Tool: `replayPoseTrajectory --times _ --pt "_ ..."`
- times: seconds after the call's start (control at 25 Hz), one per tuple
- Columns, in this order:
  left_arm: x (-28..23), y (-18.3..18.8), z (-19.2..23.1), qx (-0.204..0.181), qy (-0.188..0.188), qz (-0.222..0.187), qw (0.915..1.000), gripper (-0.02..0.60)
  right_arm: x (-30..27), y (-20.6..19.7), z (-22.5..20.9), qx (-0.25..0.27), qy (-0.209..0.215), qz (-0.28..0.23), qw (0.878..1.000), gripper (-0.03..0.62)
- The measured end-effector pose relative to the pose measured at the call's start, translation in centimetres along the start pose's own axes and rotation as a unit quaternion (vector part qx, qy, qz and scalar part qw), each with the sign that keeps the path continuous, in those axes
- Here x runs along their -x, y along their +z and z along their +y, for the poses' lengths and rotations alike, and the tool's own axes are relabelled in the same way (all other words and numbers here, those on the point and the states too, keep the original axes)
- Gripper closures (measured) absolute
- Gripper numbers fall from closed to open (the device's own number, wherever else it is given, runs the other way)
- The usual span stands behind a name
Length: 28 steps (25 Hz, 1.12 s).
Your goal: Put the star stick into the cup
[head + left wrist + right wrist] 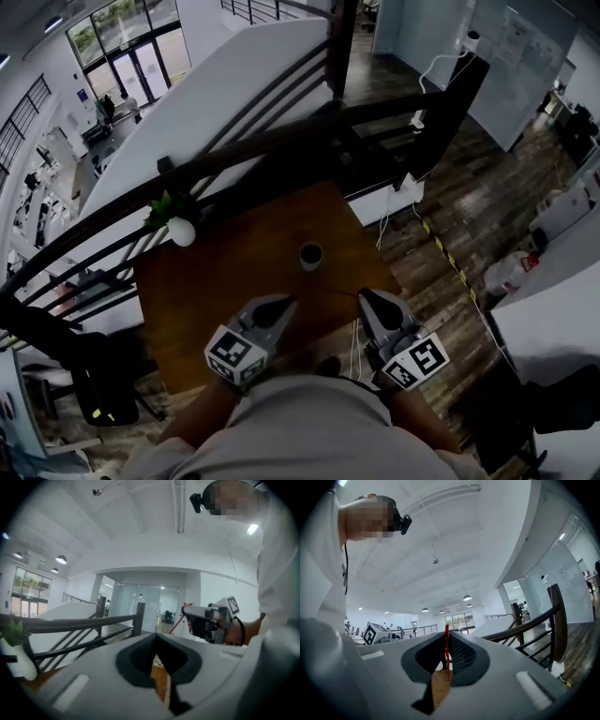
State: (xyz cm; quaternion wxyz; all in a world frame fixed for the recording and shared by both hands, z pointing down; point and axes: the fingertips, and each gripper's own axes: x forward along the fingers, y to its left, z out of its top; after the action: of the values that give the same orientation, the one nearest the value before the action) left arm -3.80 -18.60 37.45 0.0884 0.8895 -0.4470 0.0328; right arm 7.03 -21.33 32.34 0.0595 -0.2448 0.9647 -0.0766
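**Operator:** Where is the star stick?

**Inspector:** The star stick (446, 654) stands upright between the jaws of your right hand-held gripper (446, 638). The jaws are set narrow and pinch its thin red shaft. In the left gripper view, a red end shows at the front of that gripper.

**Operator:** And the cup?

**Inspector:** The cup (310, 255) stands upright on the brown wooden bench (216, 291), in its far half. It is small and dark with a paler rim. Its inside is too small to make out. Your right hand-held gripper is over the near part of the bench. It is on your side of the cup, to the right of it and clear of it.

**Operator:** The other hand?

**Inspector:** Your left hand-held gripper (155, 637) has its jaw tips brought together. Only bench wood shows through the gap behind them. In the head view it sits beside the right one, on your side of the cup and to the left of it.

**Operator:** Anything else on the bench?

**Inspector:** A white vase (182, 232) with a green sprig (167, 208) stands at the far left corner, just beside the dark railing (281, 131).
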Motion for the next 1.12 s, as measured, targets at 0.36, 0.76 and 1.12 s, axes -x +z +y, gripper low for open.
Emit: replayPoseTrajectory --times 0.36,0.76,1.12 --pt "-4.5 -1.3 0.0 0.030 0.074 0.004 0.9968 0.578 1.4 -0.6 -6.5 -0.017 0.049 0.028 0.998 0.569" --pt "-7.1 -1.9 3.0 0.042 0.081 0.013 0.9957 0.578 -0.5 -1.9 -10.1 -0.037 0.048 0.038 0.997 0.569" --pt "-9.2 -3.2 7.5 0.051 0.075 0.031 0.9953 0.578 -4.8 -3.9 -13.1 -0.050 0.039 0.050 0.997 0.569"
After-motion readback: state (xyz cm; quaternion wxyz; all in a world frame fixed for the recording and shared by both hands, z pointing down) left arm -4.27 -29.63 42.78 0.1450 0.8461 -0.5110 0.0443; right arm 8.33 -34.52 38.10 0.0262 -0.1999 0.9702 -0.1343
